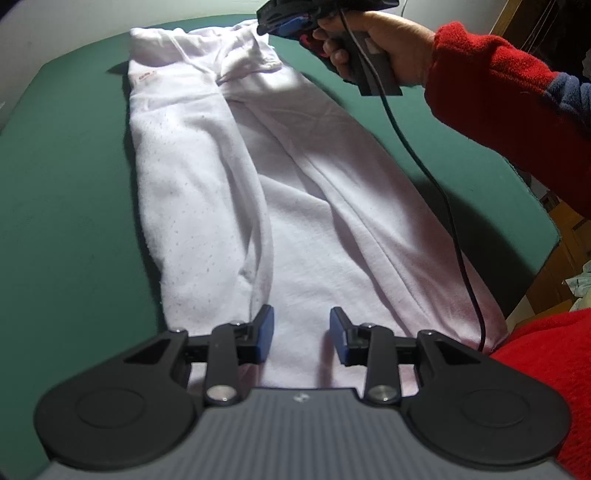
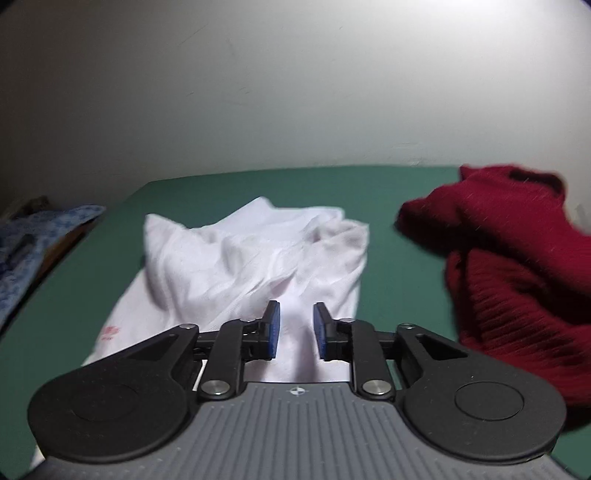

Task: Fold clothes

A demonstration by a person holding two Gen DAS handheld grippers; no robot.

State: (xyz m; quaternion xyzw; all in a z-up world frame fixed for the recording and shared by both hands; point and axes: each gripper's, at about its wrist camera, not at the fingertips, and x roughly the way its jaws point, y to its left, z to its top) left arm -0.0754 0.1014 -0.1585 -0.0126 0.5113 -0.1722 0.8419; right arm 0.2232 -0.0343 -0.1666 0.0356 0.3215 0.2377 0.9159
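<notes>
A white garment [image 1: 314, 184] lies lengthwise on the green table [image 1: 66, 184], with its left side folded over the middle. My left gripper [image 1: 302, 332] hovers open just above the garment's near end, with nothing between its blue pads. At the far, bunched end, a hand in a red sleeve [image 1: 498, 92] holds my right gripper [image 1: 284, 27] above the cloth. In the right wrist view the right gripper [image 2: 296, 328] stands open over the rumpled white garment [image 2: 240, 258], which carries a small red print near its left edge.
A dark red knit garment [image 2: 517, 258] is heaped on the green table [image 2: 399, 277] right of the white one. Blue patterned fabric [image 2: 37, 236] lies beyond the table's left edge. A black cable [image 1: 443, 206] hangs across the garment's right side. A pale wall stands behind.
</notes>
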